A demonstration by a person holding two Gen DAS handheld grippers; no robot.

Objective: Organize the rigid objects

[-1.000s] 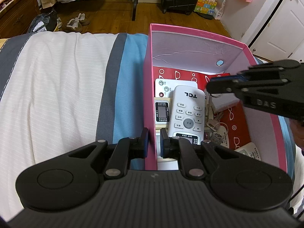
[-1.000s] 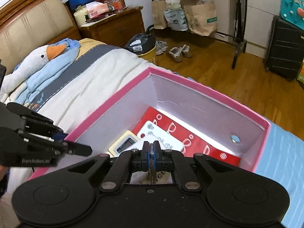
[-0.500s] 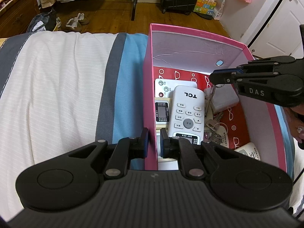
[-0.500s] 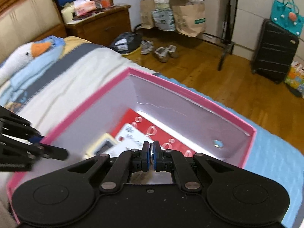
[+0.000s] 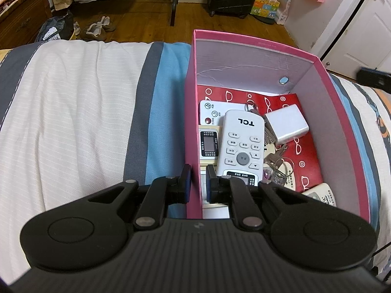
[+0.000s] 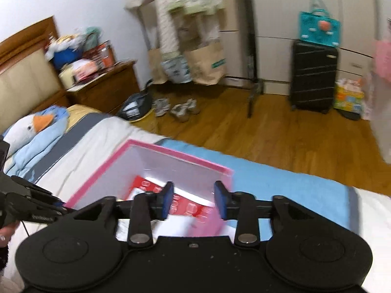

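Released keys [image 5: 275,161] into box [image 5: 193,112]; right tongs [image 6: 194,201] now spread wide, empty. Left tongs [image 5: 196,183] clamp near-left box wall. Remote [image 5: 240,144] reads "TCL".

A lived-in home bedroom is shown here. A bed with a white, grey and blue striped cover [image 5: 73,112] fills the left of the left wrist view. A padded wooden headboard [image 6: 22,78] and cluttered wooden nightstand [image 6: 107,85] are seen upper left in the right wrist view, a black hard-shell suitcase [image 6: 314,73] upper right, worn shoes [image 6: 178,107] on wooden floorboards [image 6: 281,134] mid-frame.
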